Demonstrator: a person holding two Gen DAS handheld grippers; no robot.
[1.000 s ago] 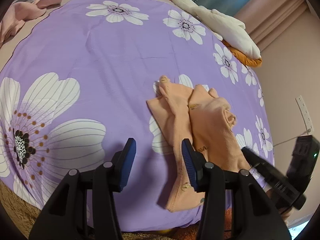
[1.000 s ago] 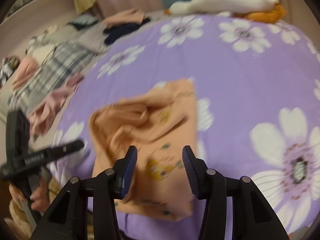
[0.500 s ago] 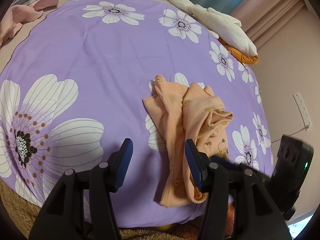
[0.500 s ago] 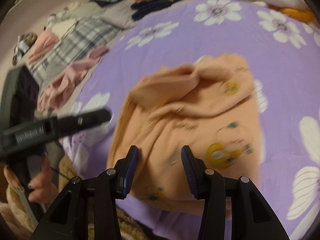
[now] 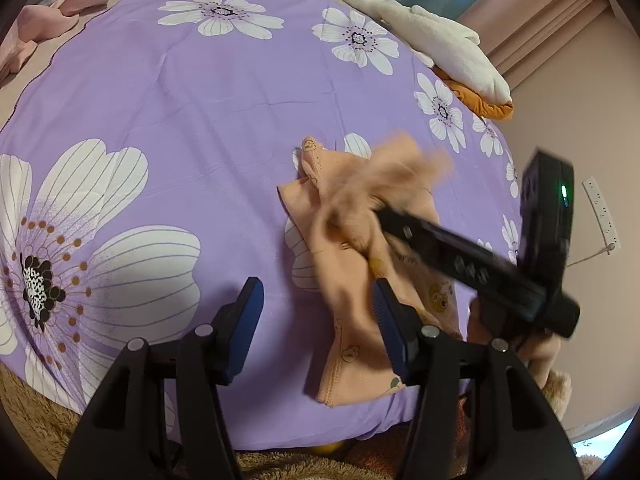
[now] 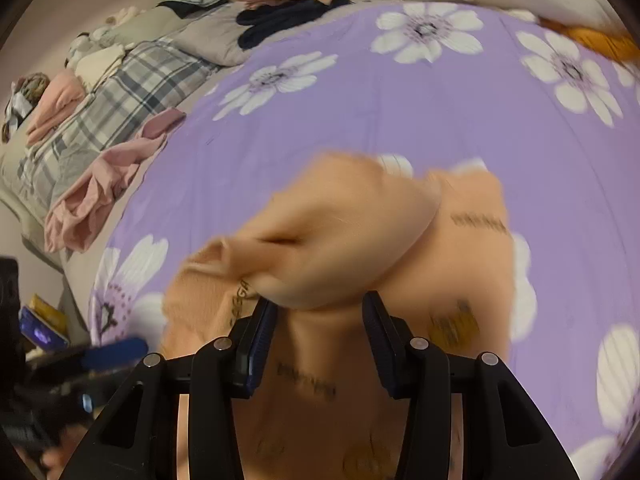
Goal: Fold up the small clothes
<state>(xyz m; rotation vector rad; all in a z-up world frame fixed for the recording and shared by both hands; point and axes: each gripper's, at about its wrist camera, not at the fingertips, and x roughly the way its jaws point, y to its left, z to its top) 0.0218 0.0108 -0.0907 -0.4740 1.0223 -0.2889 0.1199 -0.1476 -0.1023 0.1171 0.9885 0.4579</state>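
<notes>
A small peach garment [image 5: 352, 320] with cartoon prints lies crumpled near the front edge of the purple flowered bedspread [image 5: 200, 120]. My left gripper [image 5: 317, 286] hovers open just in front of it. The garment's left edge sits between its blue pads without touching them. My right gripper [image 5: 386, 218] reaches in from the right, its tips buried in a raised, blurred fold. In the right wrist view that bunched fold [image 6: 340, 240] bulges right at the right gripper [image 6: 318, 300]. The jaws stand apart and the pads do not pinch the cloth. The left gripper [image 6: 116, 350] shows blurred at lower left.
A white and orange bundle [image 5: 448, 48] lies at the far right of the bed. Pink clothes [image 6: 100, 188], plaid bedding [image 6: 132, 92] and a dark garment [image 6: 288, 20] line the far side. A wall with a power strip [image 5: 600, 216] is at the right. Brown fuzzy fabric [image 5: 280, 464] lies below the bed edge.
The right gripper has swept in over the garment from the right and pushed a fold of it up and leftward. The left gripper stayed put, its jaws a little wider.
</notes>
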